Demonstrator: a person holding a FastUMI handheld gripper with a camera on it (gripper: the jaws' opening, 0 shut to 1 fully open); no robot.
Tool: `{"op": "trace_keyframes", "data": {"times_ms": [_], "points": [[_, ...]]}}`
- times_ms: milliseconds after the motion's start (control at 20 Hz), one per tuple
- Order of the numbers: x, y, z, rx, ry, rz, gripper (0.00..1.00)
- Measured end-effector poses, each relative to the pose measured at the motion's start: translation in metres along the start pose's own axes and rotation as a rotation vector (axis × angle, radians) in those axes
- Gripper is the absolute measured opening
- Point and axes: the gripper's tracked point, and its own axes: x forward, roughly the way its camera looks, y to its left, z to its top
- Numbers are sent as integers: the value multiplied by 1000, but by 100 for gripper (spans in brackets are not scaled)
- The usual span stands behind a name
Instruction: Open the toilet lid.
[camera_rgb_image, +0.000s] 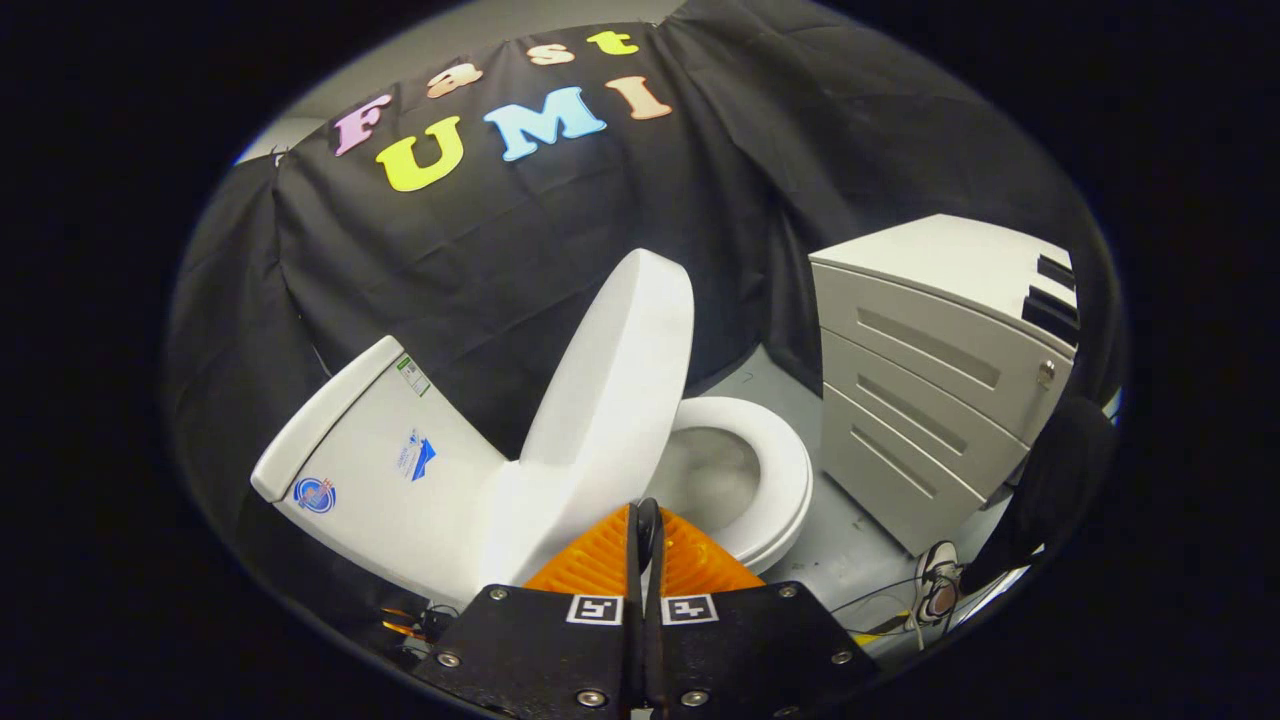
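Note:
A white toilet stands ahead of me, seen tilted. Its lid (620, 370) is raised, standing steeply between the tank (375, 470) and the bowl. The seat ring (775, 470) lies down around the open bowl (710, 475). My gripper (645, 520) is shut, its two fingers pressed together with nothing between them. The fingertips sit just in front of the lid's lower edge and the near rim of the seat; I cannot tell whether they touch the lid.
A grey drawer cabinet (930, 390) stands right beside the bowl. A person's dark trouser leg (1060, 470) and shoe (938, 590) are near the cabinet's foot, with cables (880, 620) on the grey floor. Black cloth hangs behind the toilet.

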Motion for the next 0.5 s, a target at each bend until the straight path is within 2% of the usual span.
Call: {"op": "trace_keyframes", "data": {"times_ms": [500], "points": [[-12,48,14,-189,-47,-38,0]]}}
